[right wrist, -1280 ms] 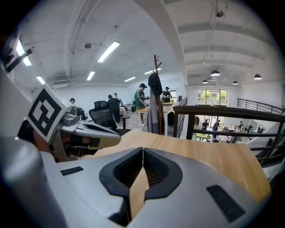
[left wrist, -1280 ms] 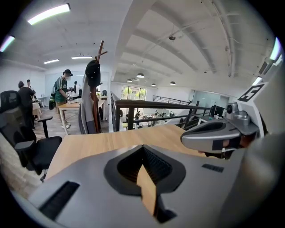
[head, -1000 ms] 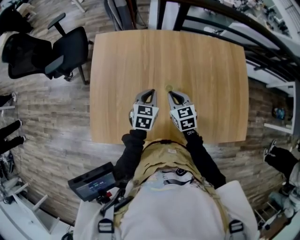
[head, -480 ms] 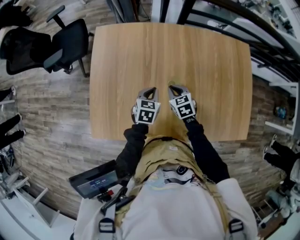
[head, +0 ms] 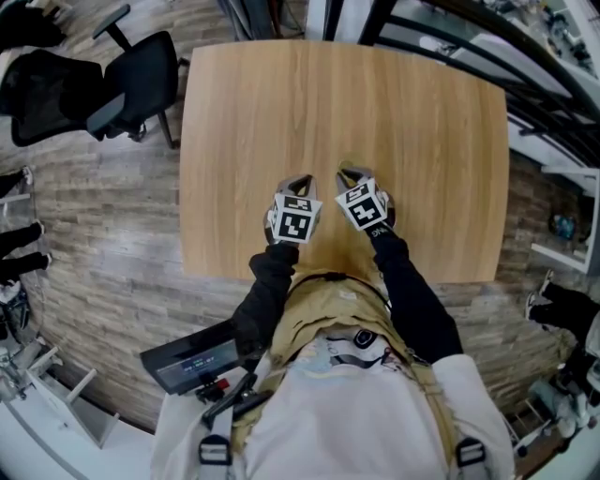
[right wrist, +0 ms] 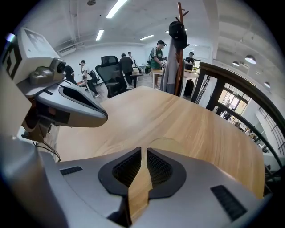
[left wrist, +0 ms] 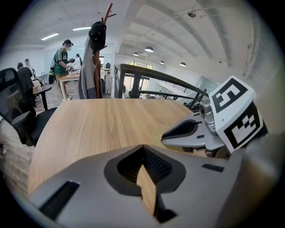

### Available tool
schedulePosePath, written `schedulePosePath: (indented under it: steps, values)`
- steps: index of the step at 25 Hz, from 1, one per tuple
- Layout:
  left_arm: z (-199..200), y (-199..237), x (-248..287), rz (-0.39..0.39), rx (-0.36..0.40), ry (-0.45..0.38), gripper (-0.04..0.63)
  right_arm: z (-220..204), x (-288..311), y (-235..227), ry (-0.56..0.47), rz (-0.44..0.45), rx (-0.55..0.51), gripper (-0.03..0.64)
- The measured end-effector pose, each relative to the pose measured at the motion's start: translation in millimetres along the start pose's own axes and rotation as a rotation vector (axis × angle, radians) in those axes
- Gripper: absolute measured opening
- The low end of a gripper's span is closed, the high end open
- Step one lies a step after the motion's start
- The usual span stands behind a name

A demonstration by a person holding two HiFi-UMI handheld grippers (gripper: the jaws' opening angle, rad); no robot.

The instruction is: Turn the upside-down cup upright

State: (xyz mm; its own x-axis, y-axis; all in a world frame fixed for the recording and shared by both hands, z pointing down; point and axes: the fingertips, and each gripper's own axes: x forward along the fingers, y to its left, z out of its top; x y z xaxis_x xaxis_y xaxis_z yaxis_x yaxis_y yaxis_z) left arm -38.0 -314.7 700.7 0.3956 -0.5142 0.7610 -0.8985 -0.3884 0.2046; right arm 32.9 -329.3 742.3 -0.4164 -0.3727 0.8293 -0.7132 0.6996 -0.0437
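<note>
A small tan cup [right wrist: 168,143] stands on the wooden table [head: 253,122], its rounded outline showing just past my right gripper's [right wrist: 143,150] tips. From the head view the cup [head: 343,170] is a small pale spot in front of that gripper [head: 349,176]. The right jaws are opening, with a narrow slit between them and nothing in it. My left gripper [head: 300,181] hangs beside it on the left, low over the table, jaws [left wrist: 143,149] together and empty. Which way up the cup stands I cannot tell.
Black office chairs [head: 131,89] stand off the table's far left corner. A dark railing [head: 450,23] runs behind the far right edge. A coat stand [right wrist: 178,40] and several people at desks [right wrist: 156,58] are beyond the table. Both grippers hang near the table's front edge.
Both grippers have sunk toward the tabletop, side by side, and tipped more steeply down. The cup has stayed where it was.
</note>
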Motion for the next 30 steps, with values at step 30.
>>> schedulePosePath:
  steps: [30]
  values:
    - [-8.1, 2.1, -6.3, 0.013, -0.005, 0.002, 0.001, -30.0, -15.3, 32.4, -0.227, 0.354, 0.633, 0.034]
